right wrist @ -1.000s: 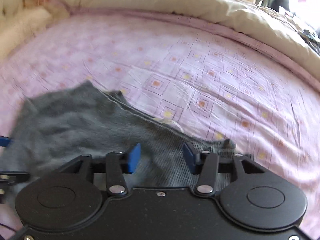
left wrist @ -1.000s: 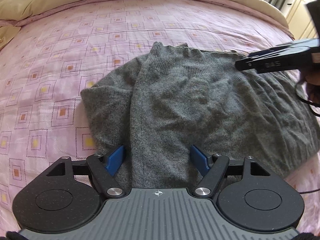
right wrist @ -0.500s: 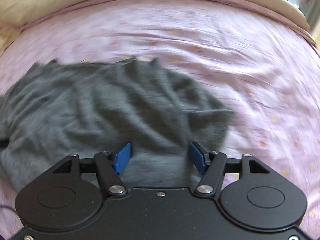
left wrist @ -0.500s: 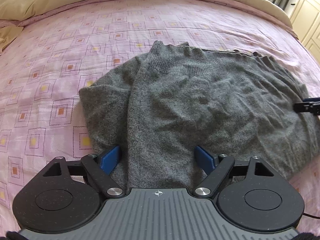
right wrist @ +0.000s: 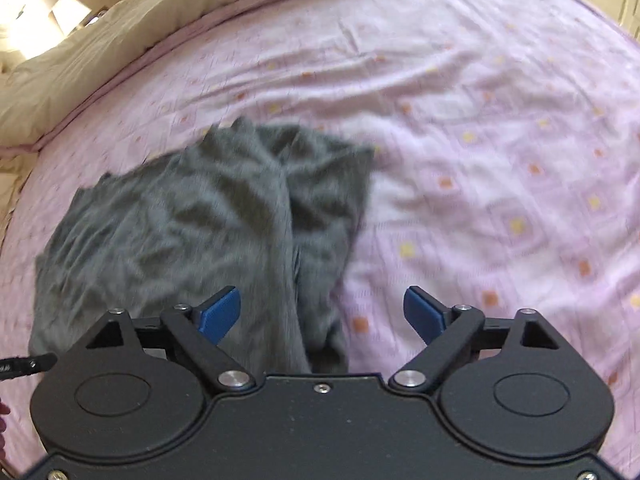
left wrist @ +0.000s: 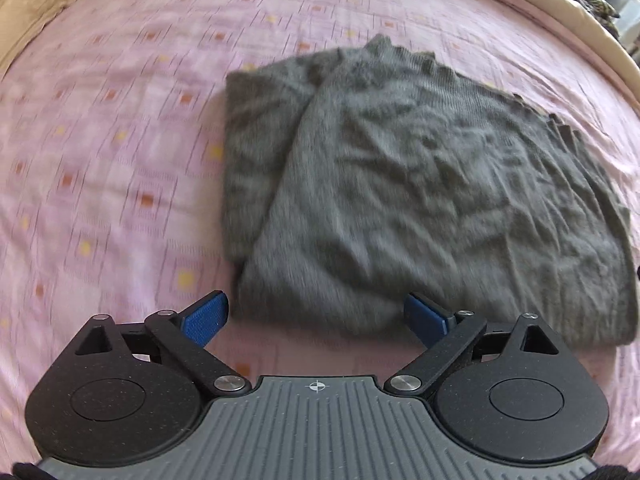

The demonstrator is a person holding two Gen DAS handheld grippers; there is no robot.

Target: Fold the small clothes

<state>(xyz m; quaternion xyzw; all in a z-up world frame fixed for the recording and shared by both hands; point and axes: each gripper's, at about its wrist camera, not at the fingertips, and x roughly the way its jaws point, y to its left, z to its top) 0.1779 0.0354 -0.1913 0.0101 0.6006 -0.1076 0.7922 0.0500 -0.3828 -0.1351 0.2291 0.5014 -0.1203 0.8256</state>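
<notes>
**Sweater half folded, both grippers empty**

The grey sweater (left wrist: 420, 184) lies rumpled on the pink sheet (left wrist: 120, 140), one side flap folded over. A grab at a single layer could drag that flap loose, I judge. The left gripper (left wrist: 316, 316) hovers low at the near hem, jaws wide, holding nothing. The right gripper (right wrist: 322, 310) hangs above the sweater's edge, equally wide and empty.
</notes>
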